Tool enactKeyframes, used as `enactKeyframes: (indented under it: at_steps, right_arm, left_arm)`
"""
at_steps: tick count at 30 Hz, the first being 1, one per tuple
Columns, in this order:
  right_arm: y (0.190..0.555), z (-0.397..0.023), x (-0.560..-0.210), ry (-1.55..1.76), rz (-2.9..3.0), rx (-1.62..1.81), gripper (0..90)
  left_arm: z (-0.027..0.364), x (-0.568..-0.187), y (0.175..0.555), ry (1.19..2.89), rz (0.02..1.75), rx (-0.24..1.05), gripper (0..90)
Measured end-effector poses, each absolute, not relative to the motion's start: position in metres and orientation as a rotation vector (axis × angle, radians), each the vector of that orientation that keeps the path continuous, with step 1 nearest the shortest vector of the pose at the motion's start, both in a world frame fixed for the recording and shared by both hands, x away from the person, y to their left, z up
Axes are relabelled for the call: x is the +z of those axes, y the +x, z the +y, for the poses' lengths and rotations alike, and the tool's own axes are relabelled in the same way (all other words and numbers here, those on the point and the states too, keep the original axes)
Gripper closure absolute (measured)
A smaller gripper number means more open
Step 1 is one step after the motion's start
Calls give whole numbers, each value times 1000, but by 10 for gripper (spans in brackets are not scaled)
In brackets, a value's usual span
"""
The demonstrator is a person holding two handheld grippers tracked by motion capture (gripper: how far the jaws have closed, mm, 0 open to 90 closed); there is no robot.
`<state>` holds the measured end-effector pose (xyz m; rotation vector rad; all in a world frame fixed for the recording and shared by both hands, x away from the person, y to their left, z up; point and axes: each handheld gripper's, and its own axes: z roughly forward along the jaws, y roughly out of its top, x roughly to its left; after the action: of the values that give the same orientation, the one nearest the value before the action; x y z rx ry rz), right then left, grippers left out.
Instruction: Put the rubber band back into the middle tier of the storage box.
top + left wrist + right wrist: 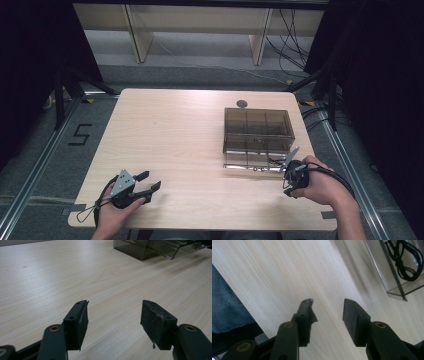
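A smoky see-through compartment box [257, 127] stands right of the table's middle, its lid [250, 164] folded down flat toward the front. A thin black cable [274, 161] lies at the lid's right end, and the coiled cable [405, 262] shows behind the clear lid [395, 285]. My right gripper [291, 181] is held in a hand just off the lid's right front corner; the right gripper [327, 306] is open with bare table between its jaws. My left gripper [150, 180] rests near the front left edge. The left gripper [115, 312] is wide open and holds nothing, with the box [135, 248] far ahead.
The light wooden table [175, 135] has a small dark round disc [242, 103] behind the box. Beyond the table edge beside the right gripper lies blue-grey fabric [229, 302]. Black stands and floor rails flank the table.
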<state>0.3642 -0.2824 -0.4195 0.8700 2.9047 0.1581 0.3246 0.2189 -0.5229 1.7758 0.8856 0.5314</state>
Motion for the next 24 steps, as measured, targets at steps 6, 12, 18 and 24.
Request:
enactKeyframes:
  at_steps: [6,12,18,24]
  right_arm:
    - [355,-284,-425,895,2886,173,591]
    - [349,-288,-430,899,2872,177,590]
    - [341,-291,-439,926,2847,241,587]
    - [336,-295,-445,956,2840,287,581]
  left_arm:
    - [219,-523,324,1782,889,535,383]
    - [219,-522,324,1784,888,536,383]
    - [219,-522,325,1788,885,542,383]
    - [219,-522,324,1791,891,541,383]
